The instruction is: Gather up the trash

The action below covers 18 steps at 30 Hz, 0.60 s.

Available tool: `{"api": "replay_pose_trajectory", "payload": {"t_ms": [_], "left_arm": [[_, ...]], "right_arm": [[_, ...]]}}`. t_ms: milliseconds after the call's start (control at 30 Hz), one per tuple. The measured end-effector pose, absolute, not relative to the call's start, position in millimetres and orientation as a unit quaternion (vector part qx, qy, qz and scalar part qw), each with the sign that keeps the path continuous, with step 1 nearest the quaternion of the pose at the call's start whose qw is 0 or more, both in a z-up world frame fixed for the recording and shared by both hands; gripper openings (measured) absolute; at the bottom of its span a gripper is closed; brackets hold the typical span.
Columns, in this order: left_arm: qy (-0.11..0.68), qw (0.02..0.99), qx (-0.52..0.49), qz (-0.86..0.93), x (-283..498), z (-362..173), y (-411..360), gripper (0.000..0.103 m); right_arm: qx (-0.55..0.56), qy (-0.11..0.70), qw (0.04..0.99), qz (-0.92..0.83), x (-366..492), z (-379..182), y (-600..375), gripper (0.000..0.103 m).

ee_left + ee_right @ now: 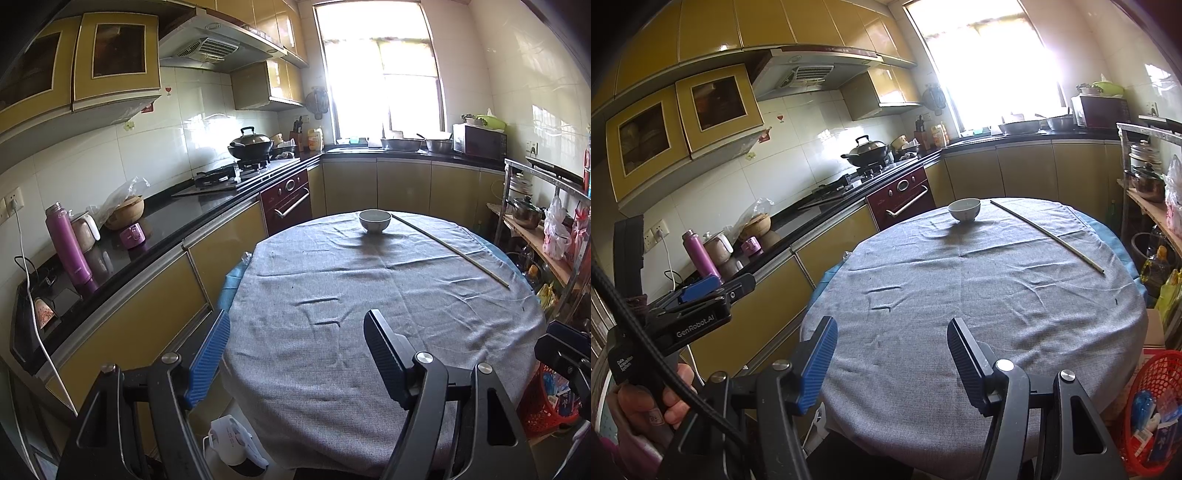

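A round table under a grey cloth (369, 295) (979, 295) fills the middle of both views. A white bowl (374, 220) (964, 209) stands at its far edge. A long thin stick (448, 249) (1047, 230) lies along the far right of the cloth. A red basket (546, 402) (1156, 402) holding wrappers stands on the floor at the right of the table. My left gripper (297, 325) is open and empty over the table's near left edge; it also shows in the right wrist view (701, 288). My right gripper (892, 332) is open and empty over the near edge.
A black counter (155, 229) runs along the left with a purple flask (68, 243), a kettle and a stove with a wok (249, 142). A shelf rack (543, 221) with pots and bags stands at the right. A white power strip (232, 439) lies on the floor.
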<state>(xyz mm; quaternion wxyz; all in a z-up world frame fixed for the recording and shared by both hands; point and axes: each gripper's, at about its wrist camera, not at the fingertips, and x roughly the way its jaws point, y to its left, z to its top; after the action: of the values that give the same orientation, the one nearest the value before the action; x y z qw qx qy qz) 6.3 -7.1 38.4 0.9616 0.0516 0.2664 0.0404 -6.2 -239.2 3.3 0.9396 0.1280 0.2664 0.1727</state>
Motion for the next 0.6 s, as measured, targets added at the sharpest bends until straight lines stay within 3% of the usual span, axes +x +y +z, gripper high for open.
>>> {"api": "replay_pose_trajectory", "payload": {"t_ms": [600], "left_arm": [[0.27, 0.961, 0.048, 0.041, 7.7, 35.8, -2.1, 0.076]], "right_arm": [[0.129, 0.268, 0.939, 0.173, -6.7, 1.7, -238.3, 0.066]]}}
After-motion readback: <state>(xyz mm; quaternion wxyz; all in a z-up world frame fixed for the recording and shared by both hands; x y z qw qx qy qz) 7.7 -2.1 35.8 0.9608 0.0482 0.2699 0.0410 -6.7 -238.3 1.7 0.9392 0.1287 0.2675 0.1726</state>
